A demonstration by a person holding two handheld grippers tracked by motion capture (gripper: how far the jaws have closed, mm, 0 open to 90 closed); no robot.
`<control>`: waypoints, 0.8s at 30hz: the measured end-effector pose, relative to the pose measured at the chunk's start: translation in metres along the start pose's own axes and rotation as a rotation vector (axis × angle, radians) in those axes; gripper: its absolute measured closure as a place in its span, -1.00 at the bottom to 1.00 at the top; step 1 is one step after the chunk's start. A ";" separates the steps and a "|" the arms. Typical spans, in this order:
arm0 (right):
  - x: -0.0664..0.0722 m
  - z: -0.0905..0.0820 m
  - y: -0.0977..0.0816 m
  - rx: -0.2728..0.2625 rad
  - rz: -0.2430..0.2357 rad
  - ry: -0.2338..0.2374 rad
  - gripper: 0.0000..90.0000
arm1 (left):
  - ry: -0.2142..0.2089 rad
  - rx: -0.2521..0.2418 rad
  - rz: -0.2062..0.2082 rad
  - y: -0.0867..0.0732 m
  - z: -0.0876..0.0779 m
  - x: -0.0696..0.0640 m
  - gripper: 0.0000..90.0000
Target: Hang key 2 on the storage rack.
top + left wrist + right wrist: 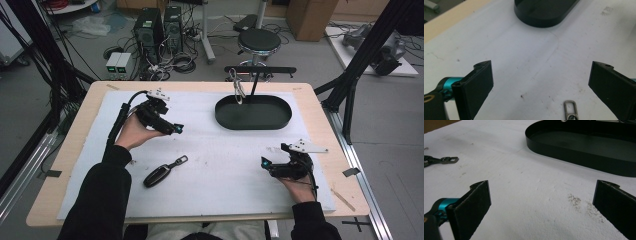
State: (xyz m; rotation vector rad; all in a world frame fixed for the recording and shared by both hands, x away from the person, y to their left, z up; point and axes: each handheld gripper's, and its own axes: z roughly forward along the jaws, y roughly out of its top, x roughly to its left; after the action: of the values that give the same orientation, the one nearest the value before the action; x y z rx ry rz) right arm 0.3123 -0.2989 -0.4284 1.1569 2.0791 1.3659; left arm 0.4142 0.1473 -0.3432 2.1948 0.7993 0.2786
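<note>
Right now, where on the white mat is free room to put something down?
Free: the wide strip between the car key and the right tool, and the mat's near edge. Crowded: around the black tray, and near the left tool.

Wooden table (75, 135) carries a white mat (225, 165); tray (253, 121), key fob (159, 174) on it.

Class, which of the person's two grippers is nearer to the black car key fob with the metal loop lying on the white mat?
Left. The left gripper hovers just behind the black key fob; the right gripper is farther, off to its right.
</note>
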 end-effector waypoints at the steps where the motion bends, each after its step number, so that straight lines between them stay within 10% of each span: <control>1: 0.000 0.000 0.000 0.001 -0.001 0.002 -0.98 | -0.002 0.000 -0.002 -0.002 0.000 -0.001 -0.86; 24: 0.000 -0.002 0.000 0.007 -0.006 -0.009 -0.98 | -0.055 0.087 -0.094 -0.056 0.016 -0.021 -0.86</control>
State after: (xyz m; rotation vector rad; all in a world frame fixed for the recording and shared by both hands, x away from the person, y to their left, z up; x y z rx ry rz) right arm 0.3110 -0.2999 -0.4281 1.1564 2.0813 1.3494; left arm 0.3795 0.1531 -0.3938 2.2275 0.8964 0.1387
